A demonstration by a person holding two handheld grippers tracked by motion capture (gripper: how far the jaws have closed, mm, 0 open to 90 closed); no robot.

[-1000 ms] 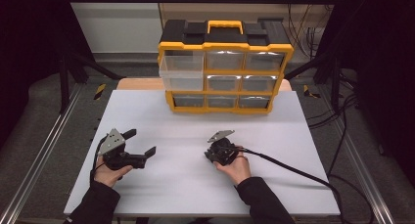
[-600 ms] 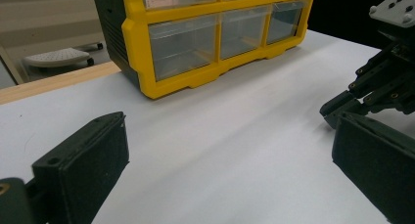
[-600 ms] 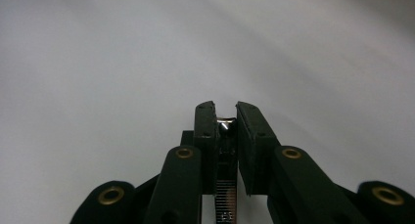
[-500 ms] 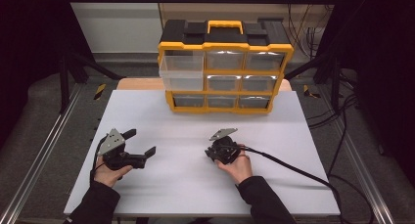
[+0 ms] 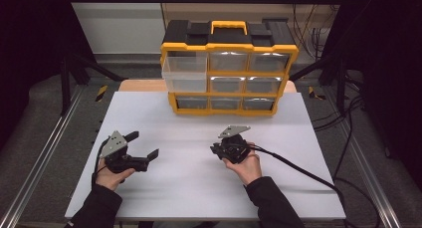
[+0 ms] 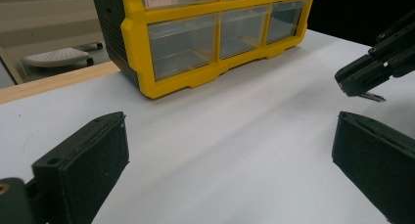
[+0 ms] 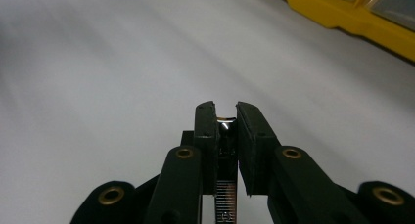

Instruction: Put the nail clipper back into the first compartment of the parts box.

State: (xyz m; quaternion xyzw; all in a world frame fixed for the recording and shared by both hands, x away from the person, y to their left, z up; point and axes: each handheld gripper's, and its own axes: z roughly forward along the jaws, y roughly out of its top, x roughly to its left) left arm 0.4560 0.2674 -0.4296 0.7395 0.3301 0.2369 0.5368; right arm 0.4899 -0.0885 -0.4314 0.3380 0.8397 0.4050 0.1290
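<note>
White tabletop (image 5: 199,188) supported both grippers. At the left, the left gripper (image 5: 145,145) rested in the person's hand with its jaws spread wide apart and nothing between them. Toward the right, the right gripper (image 5: 215,149) had its jaws nearly together, clamping a small metal screw (image 7: 226,136). Behind both, at the table's far edge, stood the yellow drawer organizer (image 5: 229,68), top-left drawer (image 5: 185,72) pulled out.

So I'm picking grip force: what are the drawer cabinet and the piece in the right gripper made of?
The drawer cabinet looks like moulded plastic: matte yellow-black frame, clear glossy drawers. The small piece between the right gripper jaws seems metal: shiny, fine ridges, though mostly hidden.
</note>
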